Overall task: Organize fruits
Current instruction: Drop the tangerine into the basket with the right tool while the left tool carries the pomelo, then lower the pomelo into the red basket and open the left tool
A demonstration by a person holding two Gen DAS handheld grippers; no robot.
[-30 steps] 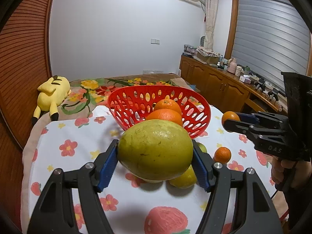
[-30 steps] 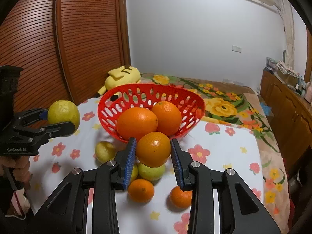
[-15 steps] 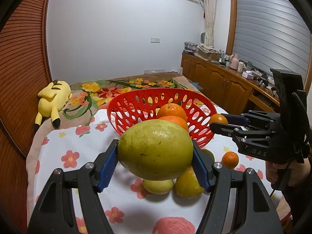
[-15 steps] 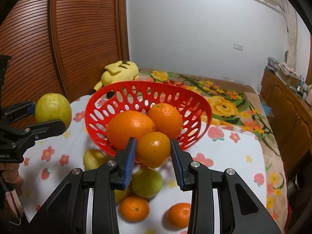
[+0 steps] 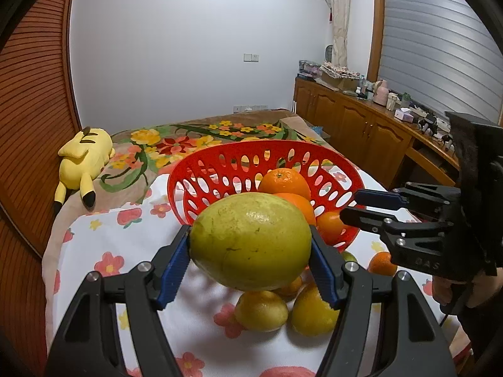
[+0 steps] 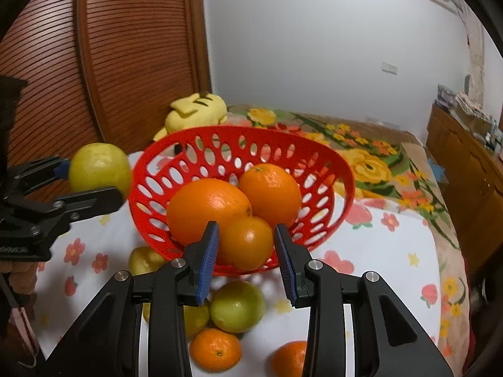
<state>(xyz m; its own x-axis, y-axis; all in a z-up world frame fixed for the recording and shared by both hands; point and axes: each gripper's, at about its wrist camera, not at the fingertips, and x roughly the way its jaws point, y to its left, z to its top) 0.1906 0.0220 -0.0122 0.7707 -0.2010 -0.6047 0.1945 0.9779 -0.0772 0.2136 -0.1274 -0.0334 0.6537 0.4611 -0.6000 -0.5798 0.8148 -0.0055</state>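
My left gripper is shut on a large yellow-green pomelo, held above the cloth just in front of the red basket. My right gripper has its jaws spread around a small orange that rests in the red basket at its near edge; the pads look slightly apart from it. Two bigger oranges lie in the basket behind it. The right gripper also shows in the left wrist view, the left one with the pomelo in the right wrist view.
Loose lemons, a green citrus and small mandarins lie on the flowered cloth in front of the basket. A yellow plush toy lies at the back left. Wooden cabinets stand to the right.
Both grippers moved forward toward the basket. The right gripper carried its orange over the rim into the basket and its jaws have widened. The left still holds the pomelo.
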